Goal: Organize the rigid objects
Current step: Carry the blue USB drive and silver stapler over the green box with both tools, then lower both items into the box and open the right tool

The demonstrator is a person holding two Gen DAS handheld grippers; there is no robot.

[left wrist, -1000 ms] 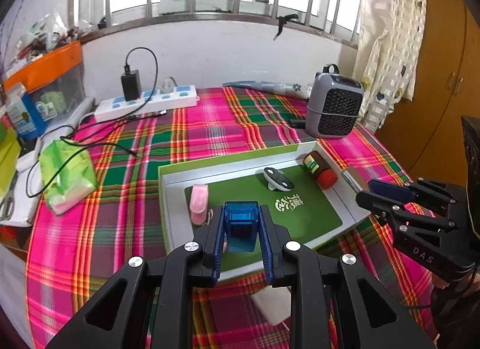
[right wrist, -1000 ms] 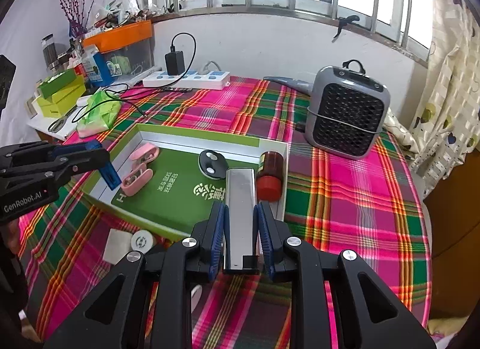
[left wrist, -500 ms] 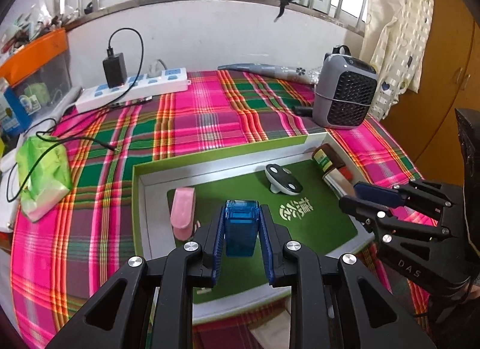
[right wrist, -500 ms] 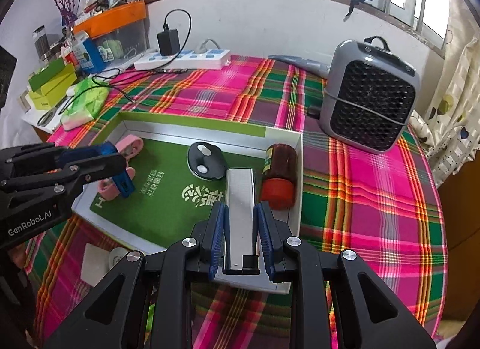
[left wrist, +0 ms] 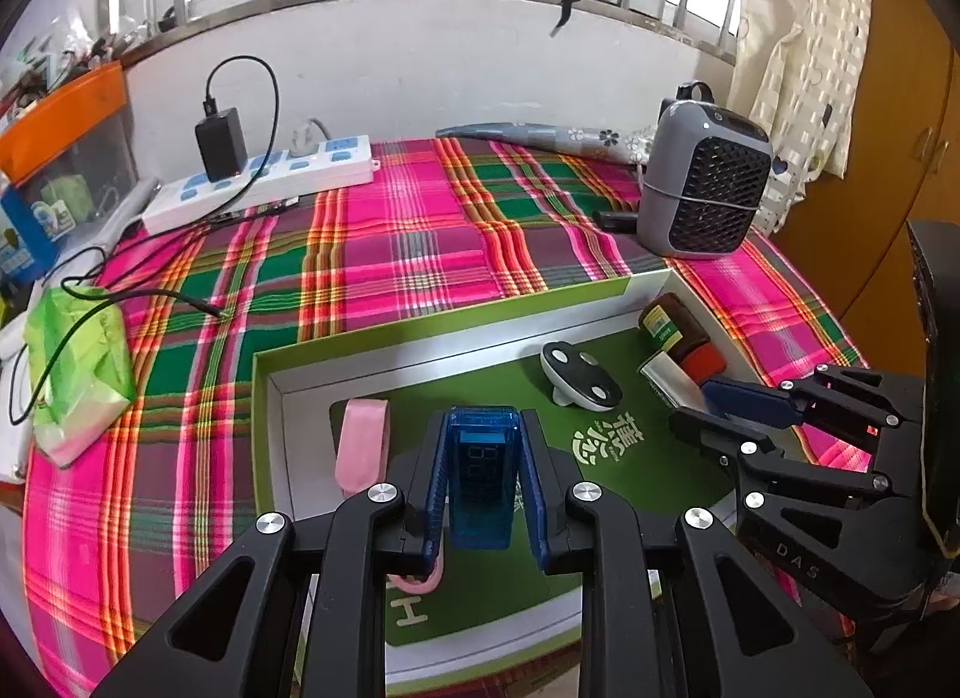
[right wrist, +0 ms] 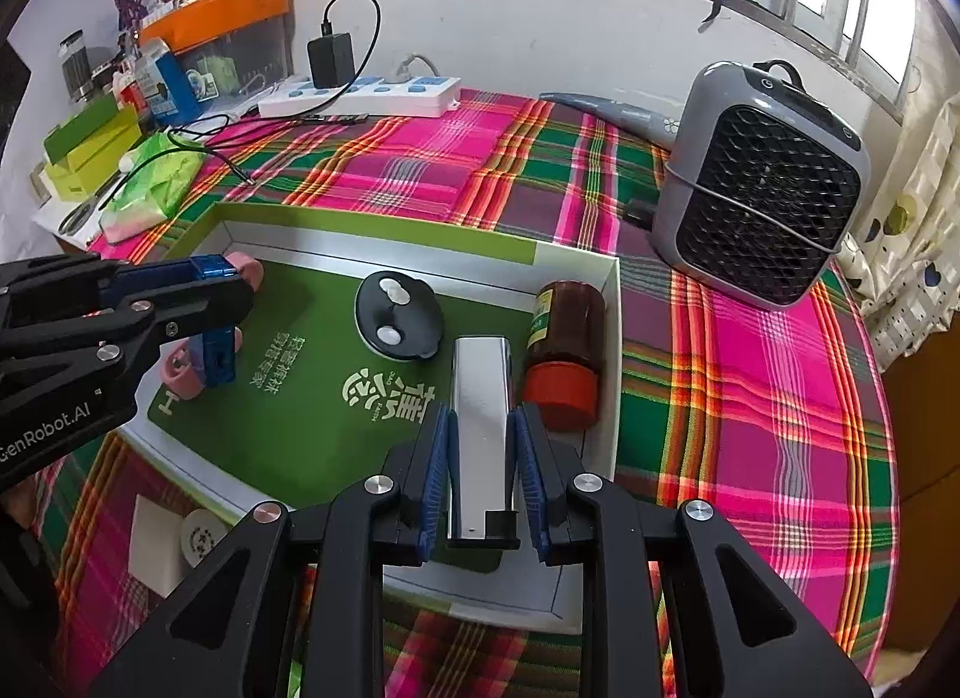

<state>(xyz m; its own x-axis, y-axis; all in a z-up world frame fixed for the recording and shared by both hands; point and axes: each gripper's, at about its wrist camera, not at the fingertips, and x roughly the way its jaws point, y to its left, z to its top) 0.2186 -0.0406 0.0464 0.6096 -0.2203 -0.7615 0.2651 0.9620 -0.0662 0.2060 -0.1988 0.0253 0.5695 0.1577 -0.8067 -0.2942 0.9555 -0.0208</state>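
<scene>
home room, plaid tablecloth [left wrist: 420, 230], curtain [left wrist: 798, 68], wooden wardrobe [left wrist: 900, 158]

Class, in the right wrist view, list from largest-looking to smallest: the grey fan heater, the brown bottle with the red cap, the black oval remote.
1. Grey fan heater
2. Brown bottle with red cap
3. Black oval remote, nearly the bottle's size, so that pair is uncertain.

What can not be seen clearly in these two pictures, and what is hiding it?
- Pink case: left wrist view, its near end is hidden behind the left gripper.
- Blue device: its display digits are too blurred to read.
- Silver bar: right wrist view, whether it touches the box floor is hidden by the right gripper.
- Brown bottle: label print too small.
- White round item: partly behind the gripper arm.
</scene>
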